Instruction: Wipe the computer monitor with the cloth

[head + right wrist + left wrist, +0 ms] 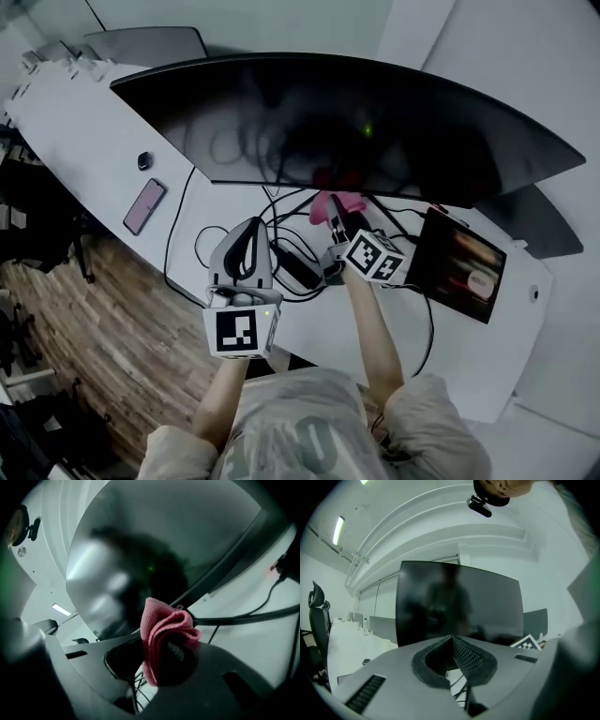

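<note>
Pink microfibre cloth [330, 204], folded into a soft wad with looped edges, sits clamped between the jaws of the right gripper [333, 217]. In the right gripper view the cloth [164, 630] bulges up and out over the jaws' tips. It is held just at the lower edge of the wide curved monitor [356, 122], near the screen's middle; whether it touches the bezel cannot be told. The screen is dark and glossy, with dim reflections.

The right forearm, bare below a pale sleeve, stretches forward over the tangle of black cables [291, 262] on the white desk [84, 141]. The left gripper [251, 225] is held back nearer the body, pointing at the monitor [459, 602], its jaws closed together on nothing. A tablet [459, 264] lies to the right, a smartphone [143, 206] to the left.
</note>
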{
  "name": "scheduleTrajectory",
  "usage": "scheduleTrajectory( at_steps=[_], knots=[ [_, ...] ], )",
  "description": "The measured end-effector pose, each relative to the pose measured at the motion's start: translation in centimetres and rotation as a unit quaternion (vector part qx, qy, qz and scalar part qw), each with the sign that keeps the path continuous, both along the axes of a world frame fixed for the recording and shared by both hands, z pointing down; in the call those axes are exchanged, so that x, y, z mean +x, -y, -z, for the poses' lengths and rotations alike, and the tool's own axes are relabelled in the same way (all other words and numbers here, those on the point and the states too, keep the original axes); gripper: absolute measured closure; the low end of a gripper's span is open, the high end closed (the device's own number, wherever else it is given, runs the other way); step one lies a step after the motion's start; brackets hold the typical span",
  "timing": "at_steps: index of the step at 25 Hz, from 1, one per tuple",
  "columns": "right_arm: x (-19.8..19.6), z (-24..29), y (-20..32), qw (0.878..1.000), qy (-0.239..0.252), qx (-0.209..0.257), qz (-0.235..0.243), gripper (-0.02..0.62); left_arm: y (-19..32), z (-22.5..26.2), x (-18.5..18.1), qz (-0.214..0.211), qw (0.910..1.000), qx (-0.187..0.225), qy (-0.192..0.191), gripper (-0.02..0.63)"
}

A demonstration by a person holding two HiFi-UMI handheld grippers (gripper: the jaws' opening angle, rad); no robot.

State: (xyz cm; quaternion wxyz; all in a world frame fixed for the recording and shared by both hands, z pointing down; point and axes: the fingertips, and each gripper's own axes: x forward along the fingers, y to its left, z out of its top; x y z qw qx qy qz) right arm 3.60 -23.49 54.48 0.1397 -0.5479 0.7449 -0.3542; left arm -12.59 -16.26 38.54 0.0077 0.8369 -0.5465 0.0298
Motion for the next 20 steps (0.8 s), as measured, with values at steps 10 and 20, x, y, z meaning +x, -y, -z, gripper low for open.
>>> scheduleTrajectory(
  at_steps=[10, 20],
  knots=[
    [-13.8, -0.2, 2.6, 0.999, 0.011, -0.014, 0.033, 0.541, 4.3, 1.5, -11.8, 0.023, 0.9997, 0.007, -0.01, 0.591],
    [-23.1, -0.6, 4.4, 0.999, 0.009, -0.02, 0.032, 0.541, 8.0, 2.3, -20.2, 0.017, 0.9997, 0.015, -0.014, 0.591]
  ],
)
